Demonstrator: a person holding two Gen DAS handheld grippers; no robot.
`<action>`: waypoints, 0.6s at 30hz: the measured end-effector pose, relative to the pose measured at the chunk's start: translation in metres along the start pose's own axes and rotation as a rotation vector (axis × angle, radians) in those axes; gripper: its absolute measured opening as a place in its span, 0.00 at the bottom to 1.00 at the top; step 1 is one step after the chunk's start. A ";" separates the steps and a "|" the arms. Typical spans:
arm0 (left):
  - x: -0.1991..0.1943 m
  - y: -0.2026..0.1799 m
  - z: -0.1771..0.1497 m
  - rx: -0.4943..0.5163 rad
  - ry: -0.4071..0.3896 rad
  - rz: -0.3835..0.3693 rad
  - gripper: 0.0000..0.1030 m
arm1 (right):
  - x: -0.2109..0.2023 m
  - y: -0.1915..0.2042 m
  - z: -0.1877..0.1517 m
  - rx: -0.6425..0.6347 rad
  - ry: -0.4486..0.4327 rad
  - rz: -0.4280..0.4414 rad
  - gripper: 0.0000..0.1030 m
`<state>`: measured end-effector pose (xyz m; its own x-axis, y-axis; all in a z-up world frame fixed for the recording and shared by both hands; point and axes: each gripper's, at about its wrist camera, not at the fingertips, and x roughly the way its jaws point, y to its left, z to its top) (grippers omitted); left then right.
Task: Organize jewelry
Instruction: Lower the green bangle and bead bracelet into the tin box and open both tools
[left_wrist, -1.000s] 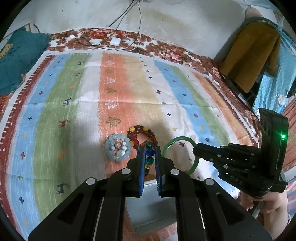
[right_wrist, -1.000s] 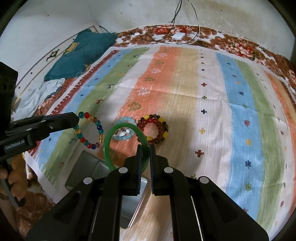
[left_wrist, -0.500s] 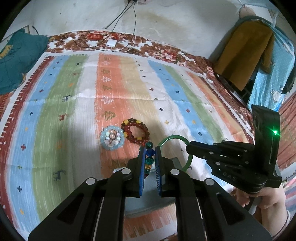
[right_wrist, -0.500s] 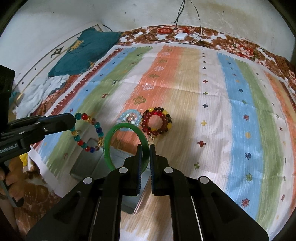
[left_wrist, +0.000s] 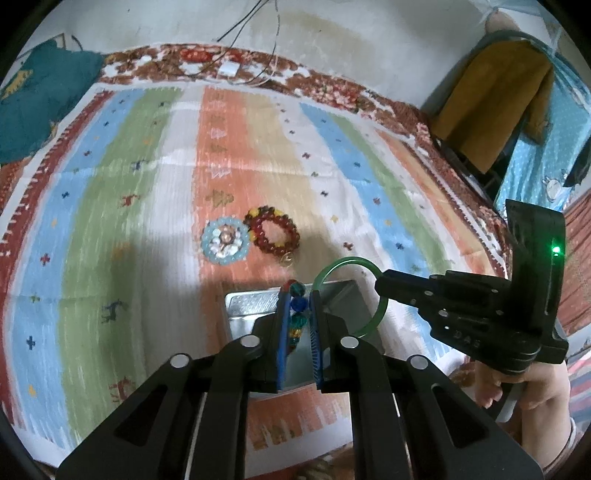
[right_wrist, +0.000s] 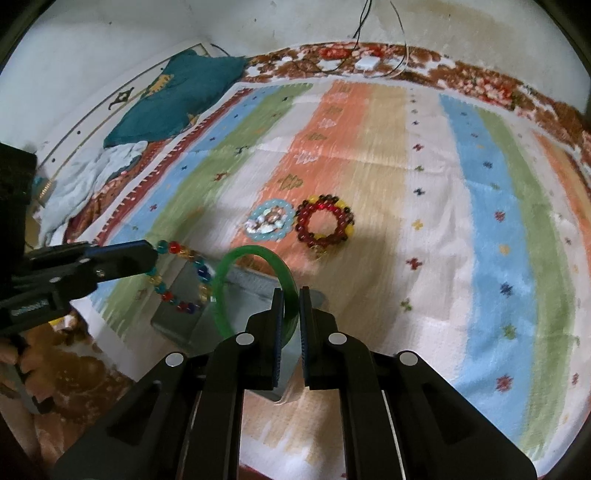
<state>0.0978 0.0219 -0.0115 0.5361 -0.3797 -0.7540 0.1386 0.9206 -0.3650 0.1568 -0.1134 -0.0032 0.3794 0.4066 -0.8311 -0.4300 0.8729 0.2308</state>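
The left gripper (left_wrist: 299, 314) pinched a multicoloured glass-bead bracelet (right_wrist: 181, 277); the right gripper (right_wrist: 291, 317) clamped a smooth green bangle (right_wrist: 251, 284). Both hung above the grey metal tin (left_wrist: 251, 301). Lowering each before letting go seemed wise.

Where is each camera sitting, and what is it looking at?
Left wrist: sits on the left gripper, looking forward over the striped blanket; its fingers pinch a multicolored bead bracelet above the metal tin, and the person's right hand shows.
Right wrist: sits on the right gripper, looking the same way, pinching the green bangle.
Both show the tin, the red bead bracelet, the pale blue bracelet and the other gripper.
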 end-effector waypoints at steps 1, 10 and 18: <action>0.001 0.003 0.000 -0.015 0.004 0.004 0.19 | 0.001 0.000 0.000 0.006 0.006 0.013 0.11; 0.001 0.029 0.008 -0.090 -0.022 0.072 0.54 | 0.002 -0.018 0.007 0.081 -0.011 -0.016 0.52; 0.009 0.046 0.015 -0.134 -0.012 0.115 0.79 | 0.009 -0.026 0.017 0.114 -0.012 -0.025 0.68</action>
<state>0.1215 0.0626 -0.0266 0.5523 -0.2704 -0.7886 -0.0359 0.9374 -0.3465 0.1855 -0.1282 -0.0079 0.3991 0.3871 -0.8312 -0.3248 0.9074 0.2666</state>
